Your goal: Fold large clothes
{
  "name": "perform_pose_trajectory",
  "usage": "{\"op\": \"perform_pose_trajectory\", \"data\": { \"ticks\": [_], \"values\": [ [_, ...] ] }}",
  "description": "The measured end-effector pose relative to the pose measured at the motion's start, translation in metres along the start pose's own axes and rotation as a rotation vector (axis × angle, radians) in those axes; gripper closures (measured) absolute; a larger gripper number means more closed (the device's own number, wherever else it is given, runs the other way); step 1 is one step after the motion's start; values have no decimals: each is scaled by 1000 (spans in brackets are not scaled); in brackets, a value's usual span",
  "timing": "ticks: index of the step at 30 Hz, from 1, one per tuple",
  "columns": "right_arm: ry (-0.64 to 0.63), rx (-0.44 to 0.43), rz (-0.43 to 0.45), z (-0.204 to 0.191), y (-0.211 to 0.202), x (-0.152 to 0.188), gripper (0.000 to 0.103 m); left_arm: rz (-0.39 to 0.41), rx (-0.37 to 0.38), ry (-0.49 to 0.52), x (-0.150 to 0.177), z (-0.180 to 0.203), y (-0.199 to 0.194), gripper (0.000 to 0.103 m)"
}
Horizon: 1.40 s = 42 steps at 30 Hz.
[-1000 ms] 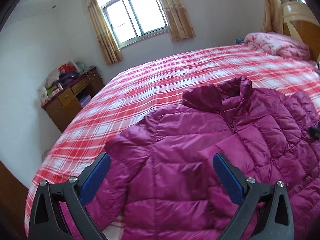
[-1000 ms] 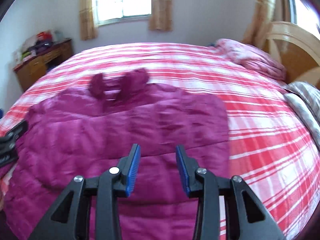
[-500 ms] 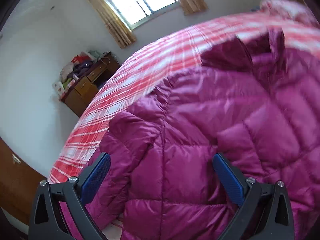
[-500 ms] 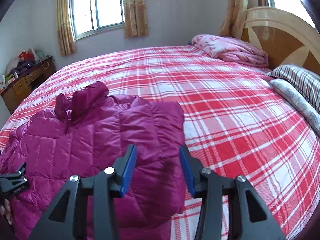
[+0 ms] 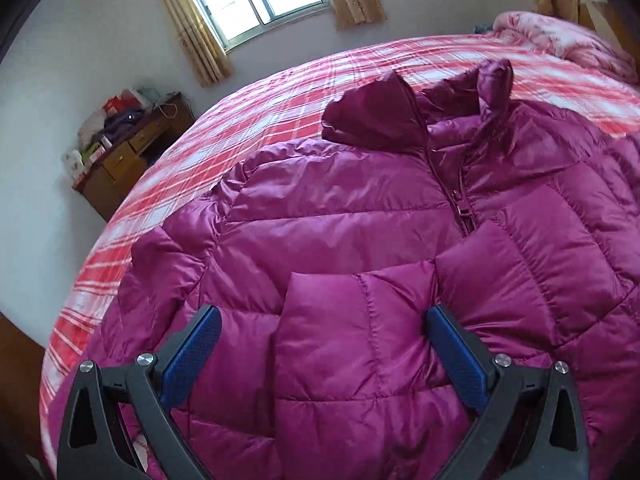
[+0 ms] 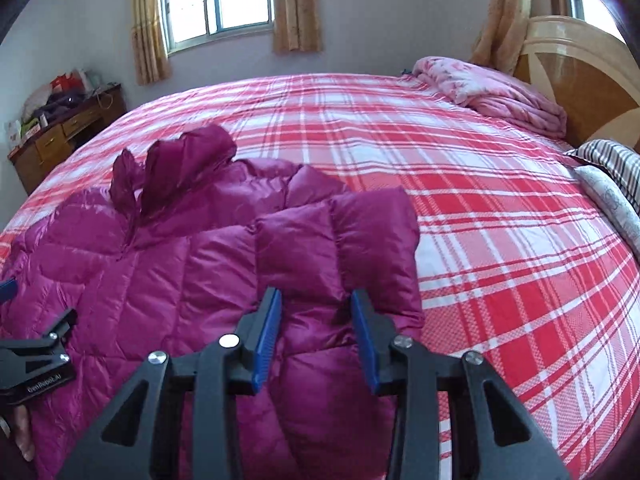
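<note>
Jacket (image 6: 160, 272) edge near bare bedspread (image 6: 500, 272).

Jacket (image 5: 340, 216): glossy quilted magenta cloth. Bed cover (image 6: 480, 208): matt woven check cloth. Fingers (image 5: 456, 352): matt black plastic, textured blue pads. Headboard (image 6: 580, 80): polished wood.

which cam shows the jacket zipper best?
Left wrist: the zipper runs in plain view down from the collar of the purple jacket, pull visible. Right wrist shows the jacket obliquely; only a faint centre seam, no zipper detail.
</note>
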State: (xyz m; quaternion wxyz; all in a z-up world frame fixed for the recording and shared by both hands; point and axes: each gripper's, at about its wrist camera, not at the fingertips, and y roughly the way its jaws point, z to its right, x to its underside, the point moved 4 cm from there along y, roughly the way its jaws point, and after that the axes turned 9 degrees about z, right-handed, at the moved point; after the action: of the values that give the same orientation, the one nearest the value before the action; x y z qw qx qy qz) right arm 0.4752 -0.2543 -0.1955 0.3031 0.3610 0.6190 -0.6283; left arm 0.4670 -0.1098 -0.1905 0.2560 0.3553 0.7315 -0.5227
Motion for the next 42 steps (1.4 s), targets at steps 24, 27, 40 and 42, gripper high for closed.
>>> {"op": "perform_pose_trajectory", "data": {
  "ticks": [24,27,40,42],
  "values": [
    [-82,40,-85,-12,15,7,63,-9,30,-45,11,-4,11,1],
    [-36,-1,-71,-16,-5,1,61,-10,40,-58,12,-4,11,1],
    [-135,-28,-101,-71,-3,32,51,-15,60,-79,13,-8,11,1],
    [-154,-12,-101,-74,-1,34,51,-16,61,-79,12,-9,12,1]
  ]
}}
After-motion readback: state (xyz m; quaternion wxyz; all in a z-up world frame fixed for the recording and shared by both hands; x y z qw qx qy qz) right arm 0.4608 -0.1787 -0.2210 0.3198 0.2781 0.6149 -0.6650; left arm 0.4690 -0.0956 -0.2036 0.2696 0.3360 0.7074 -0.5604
